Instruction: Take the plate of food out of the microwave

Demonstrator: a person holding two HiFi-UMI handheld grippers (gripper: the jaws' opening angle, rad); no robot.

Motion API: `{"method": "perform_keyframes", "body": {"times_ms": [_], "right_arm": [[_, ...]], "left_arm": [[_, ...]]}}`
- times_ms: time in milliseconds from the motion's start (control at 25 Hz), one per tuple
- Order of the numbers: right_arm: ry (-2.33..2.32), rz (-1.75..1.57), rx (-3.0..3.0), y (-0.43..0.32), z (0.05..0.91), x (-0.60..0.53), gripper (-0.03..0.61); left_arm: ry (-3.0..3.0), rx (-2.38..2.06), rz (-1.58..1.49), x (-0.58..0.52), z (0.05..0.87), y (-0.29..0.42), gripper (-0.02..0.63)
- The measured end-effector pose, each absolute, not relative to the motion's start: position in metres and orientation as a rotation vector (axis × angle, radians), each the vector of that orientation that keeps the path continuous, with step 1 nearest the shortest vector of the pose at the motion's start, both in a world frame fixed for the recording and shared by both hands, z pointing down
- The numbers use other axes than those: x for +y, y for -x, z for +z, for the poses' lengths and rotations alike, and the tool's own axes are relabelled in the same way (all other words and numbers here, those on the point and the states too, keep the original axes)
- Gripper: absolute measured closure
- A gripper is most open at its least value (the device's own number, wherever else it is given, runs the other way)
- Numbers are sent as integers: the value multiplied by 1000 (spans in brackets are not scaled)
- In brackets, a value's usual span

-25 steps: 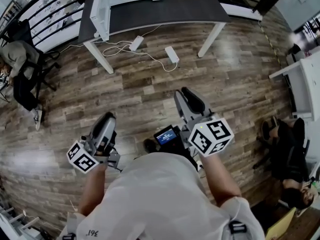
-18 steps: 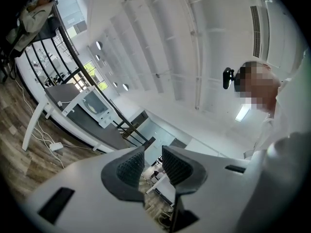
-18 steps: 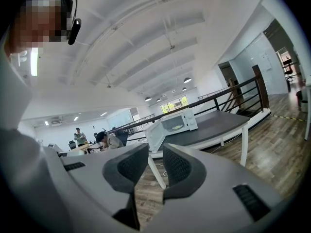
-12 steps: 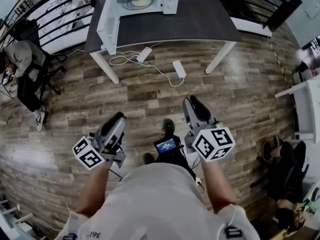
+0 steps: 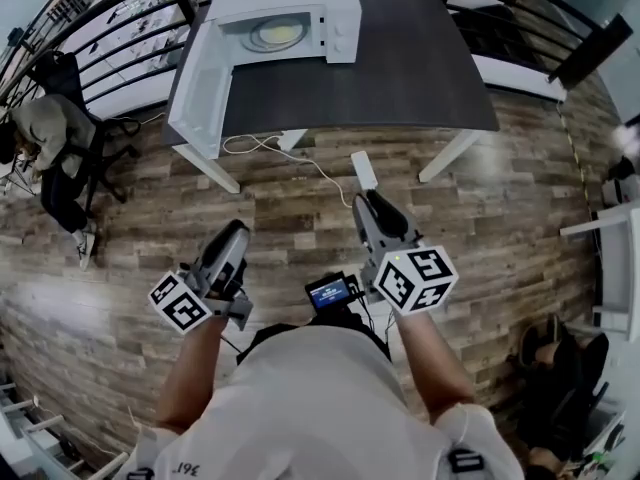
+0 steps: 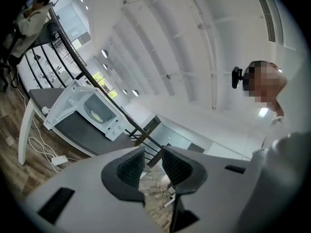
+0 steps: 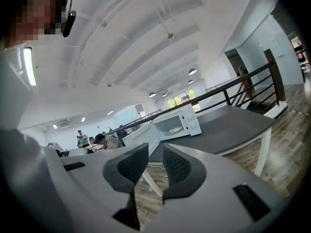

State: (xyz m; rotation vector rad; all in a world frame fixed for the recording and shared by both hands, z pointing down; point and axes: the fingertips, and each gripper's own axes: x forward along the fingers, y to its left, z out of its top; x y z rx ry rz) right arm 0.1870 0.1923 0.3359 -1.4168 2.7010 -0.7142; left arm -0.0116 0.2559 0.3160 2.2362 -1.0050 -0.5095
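Note:
A white microwave [image 5: 290, 13] stands on the dark table [image 5: 400, 78] with its door [image 5: 200, 98] swung open to the left. The plate of food [image 5: 272, 34] lies inside it. Both grippers are held low over the wooden floor, well short of the table. My left gripper [image 5: 232, 232] points at the table's left end, its jaws a little apart with nothing between them. My right gripper [image 5: 368, 201] is likewise open and empty. The left gripper view shows the microwave [image 6: 104, 115] far off, and so does the right gripper view [image 7: 177, 123].
A white power strip [image 5: 363, 168] and cables lie on the floor by the table legs. A black railing [image 5: 110, 18] runs behind the table. A seated person [image 5: 45, 133] is at the far left. A small screen [image 5: 330, 293] hangs at my chest.
The table and microwave have come nearer and lower in the head view. Both grippers stay low in front of the body, jaws unchanged.

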Motion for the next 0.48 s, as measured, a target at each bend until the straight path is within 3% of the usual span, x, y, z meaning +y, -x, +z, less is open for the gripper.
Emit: {"method": "perform_keyframes", "body": {"times_ms": [480], "right_arm": [[1387,-745,2774,-172,355,77,506]], "left_arm": [[-2193,-1095,-451,123,344,4,522]]}}
